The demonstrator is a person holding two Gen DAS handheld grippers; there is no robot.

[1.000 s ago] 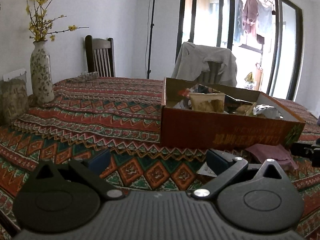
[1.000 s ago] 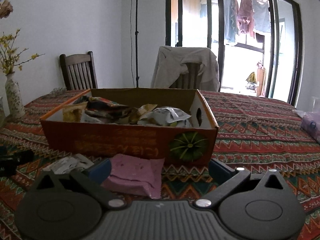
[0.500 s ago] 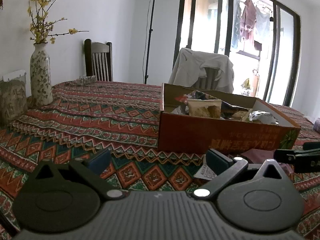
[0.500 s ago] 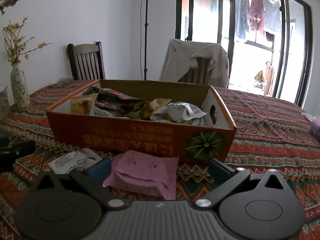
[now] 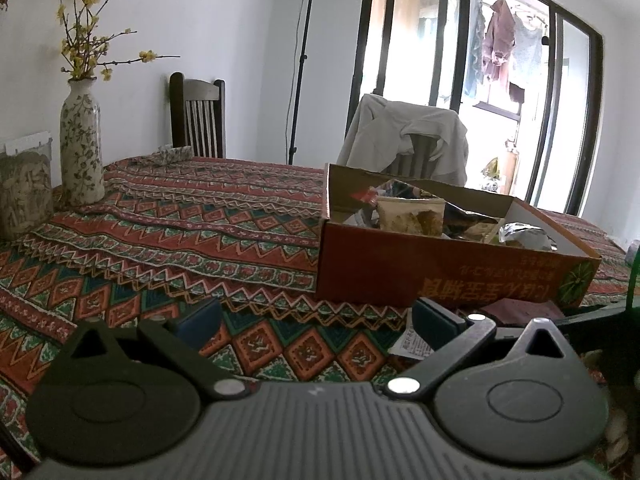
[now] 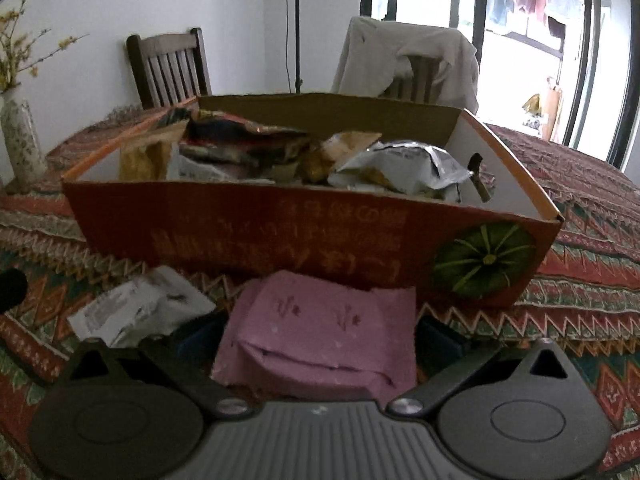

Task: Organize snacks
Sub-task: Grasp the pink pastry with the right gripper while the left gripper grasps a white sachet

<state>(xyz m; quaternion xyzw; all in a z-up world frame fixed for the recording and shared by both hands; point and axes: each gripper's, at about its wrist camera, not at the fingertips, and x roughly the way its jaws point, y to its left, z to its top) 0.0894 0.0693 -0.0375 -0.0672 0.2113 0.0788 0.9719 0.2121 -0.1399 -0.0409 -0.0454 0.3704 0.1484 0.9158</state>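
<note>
An orange cardboard box (image 6: pixel 280 236) with several snack packets in it stands on the patterned tablecloth; it also shows in the left wrist view (image 5: pixel 448 276). A pink snack packet (image 6: pixel 320 328) lies in front of the box, between the open fingers of my right gripper (image 6: pixel 316 340), apart from both pads. A white packet (image 6: pixel 136 308) lies to its left and shows in the left wrist view (image 5: pixel 412 344). My left gripper (image 5: pixel 316 320) is open and empty, low over the cloth to the left of the box.
A flowered vase (image 5: pixel 80 140) and a jar (image 5: pixel 24 196) stand at the table's far left. Two chairs (image 5: pixel 198 116) stand behind the table, one draped with a jacket (image 5: pixel 404 136). A light stand (image 5: pixel 300 60) and glass doors are beyond.
My right gripper has moved forward so that its fingers now straddle the pink packet. My left gripper has shifted slightly; the right gripper's side now shows at its right edge.
</note>
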